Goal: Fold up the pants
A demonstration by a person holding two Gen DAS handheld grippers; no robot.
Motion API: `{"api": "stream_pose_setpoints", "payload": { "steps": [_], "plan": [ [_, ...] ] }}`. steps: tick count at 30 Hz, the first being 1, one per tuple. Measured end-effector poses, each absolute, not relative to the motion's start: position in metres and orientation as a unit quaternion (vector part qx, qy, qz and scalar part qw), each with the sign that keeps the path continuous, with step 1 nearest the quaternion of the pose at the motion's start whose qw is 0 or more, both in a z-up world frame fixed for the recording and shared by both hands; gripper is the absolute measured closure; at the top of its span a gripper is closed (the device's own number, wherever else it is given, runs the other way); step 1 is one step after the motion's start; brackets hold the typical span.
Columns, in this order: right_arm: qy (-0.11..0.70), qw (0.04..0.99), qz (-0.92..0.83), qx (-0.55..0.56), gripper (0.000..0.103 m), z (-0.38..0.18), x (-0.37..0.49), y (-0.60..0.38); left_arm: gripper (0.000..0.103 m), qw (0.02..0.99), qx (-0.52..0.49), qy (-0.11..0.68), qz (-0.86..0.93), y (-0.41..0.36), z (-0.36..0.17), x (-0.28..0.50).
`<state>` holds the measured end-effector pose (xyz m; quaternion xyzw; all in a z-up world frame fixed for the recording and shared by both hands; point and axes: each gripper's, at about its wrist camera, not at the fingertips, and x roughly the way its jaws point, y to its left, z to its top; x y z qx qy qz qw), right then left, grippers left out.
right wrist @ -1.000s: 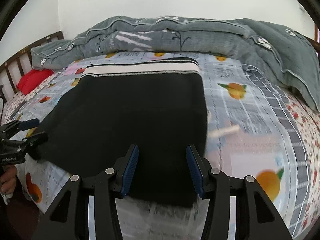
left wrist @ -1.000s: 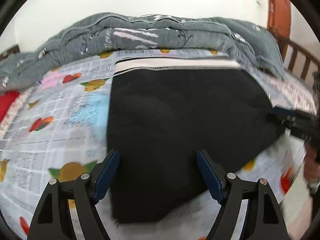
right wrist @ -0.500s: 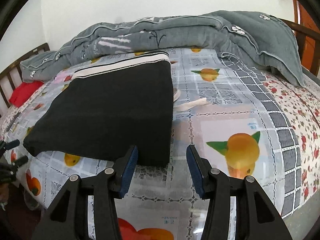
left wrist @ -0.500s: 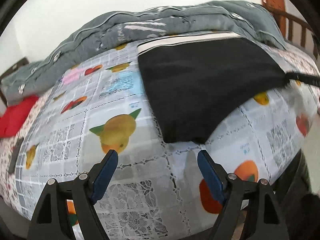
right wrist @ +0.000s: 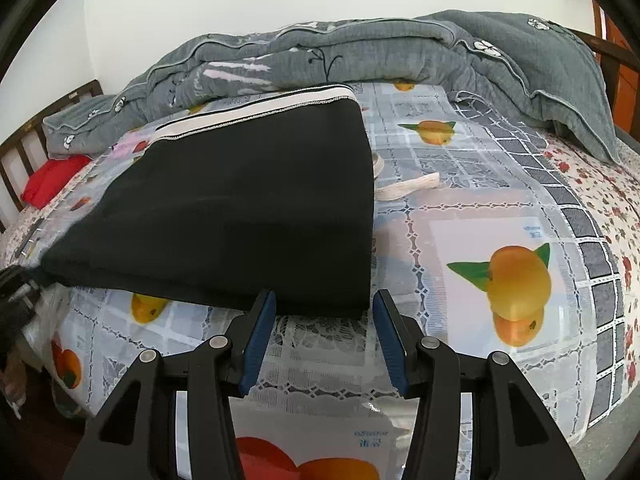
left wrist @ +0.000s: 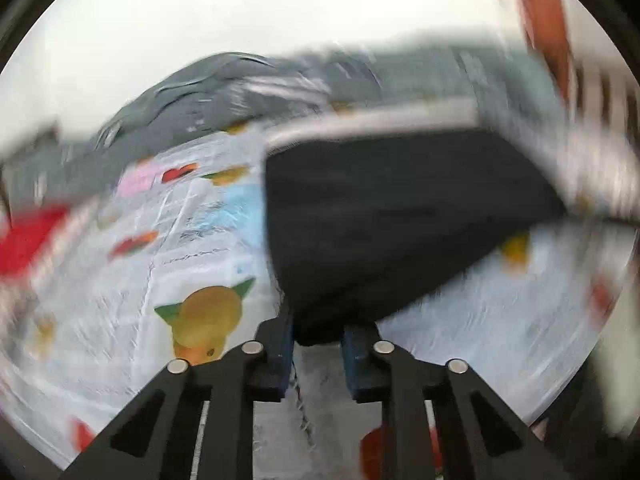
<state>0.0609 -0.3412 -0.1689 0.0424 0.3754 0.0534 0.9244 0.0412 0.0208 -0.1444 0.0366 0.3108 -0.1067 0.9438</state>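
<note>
The black pants lie folded flat on the bed, their white waistband at the far end. In the blurred left wrist view the pants fill the middle right. My left gripper is shut on the pants' near corner; it also shows at the left edge of the right wrist view. My right gripper is open and empty, just in front of the pants' near right corner and apart from it. A white drawstring sticks out beside the pants on the right.
A fruit-print plastic cover lies over the bed. A crumpled grey quilt runs along the far side. A red cushion lies by the wooden headboard rails at the left. The bed edge is right below my grippers.
My left gripper moved up to the pants' near corner and shut on it. My right gripper drew back from over the pants to just in front of their edge, still open.
</note>
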Motion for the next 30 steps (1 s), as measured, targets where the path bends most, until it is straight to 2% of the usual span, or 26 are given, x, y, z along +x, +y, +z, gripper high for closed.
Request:
{"api": "stream_pose_setpoints", "payload": {
  "steps": [1,2,5,7,9,11,12,13,16,22,25,27,30],
  "plan": [
    [0.374,0.925,0.055,0.044,0.054,-0.169,0.060,-0.342,0.086,0.943,-0.014,0.313,-0.110,0.034,-0.146,0.044],
    [0.375,0.924,0.061,0.047,0.054,-0.169,0.060,-0.342,0.087,0.940,-0.024,0.323,-0.104,0.036,-0.151,0.046],
    [0.378,0.923,0.067,0.038,0.054,-0.170,0.060,-0.338,0.087,0.937,0.038,0.337,-0.077,0.024,-0.172,0.046],
    [0.377,0.923,0.066,0.023,0.054,-0.169,0.059,-0.335,0.087,0.939,0.040,0.333,-0.077,0.022,-0.172,0.040],
    [0.377,0.924,0.067,0.011,0.054,-0.166,0.058,-0.335,0.080,0.938,0.022,0.337,-0.080,0.028,-0.169,0.038],
    [0.371,0.926,0.064,0.011,0.054,-0.160,0.057,-0.340,0.065,0.941,0.029,0.330,-0.067,0.032,-0.165,0.031],
    [0.365,0.929,0.063,0.014,0.054,-0.156,0.056,-0.343,0.054,0.944,0.038,0.322,-0.058,0.034,-0.164,0.026],
    [0.359,0.931,0.063,0.017,0.054,-0.151,0.055,-0.346,0.050,0.947,0.045,0.312,-0.052,0.036,-0.162,0.022],
    [0.332,0.941,0.064,0.023,0.054,-0.132,0.055,-0.352,0.049,0.954,0.035,0.294,-0.056,0.046,-0.154,0.013],
    [0.313,0.946,0.078,0.025,0.054,-0.117,0.075,-0.339,0.049,0.950,-0.040,0.295,-0.089,0.040,-0.124,0.048],
    [0.320,0.943,0.086,-0.002,0.054,-0.131,0.083,-0.324,0.049,0.942,-0.040,0.316,-0.100,0.024,-0.131,0.067],
    [0.355,0.932,0.071,-0.030,0.053,-0.153,0.091,-0.315,0.047,0.933,-0.009,0.350,-0.085,0.009,-0.152,0.078],
    [0.367,0.927,0.070,-0.039,0.049,-0.166,0.088,-0.316,0.045,0.934,-0.005,0.347,-0.088,0.010,-0.164,0.074]
  ]
}}
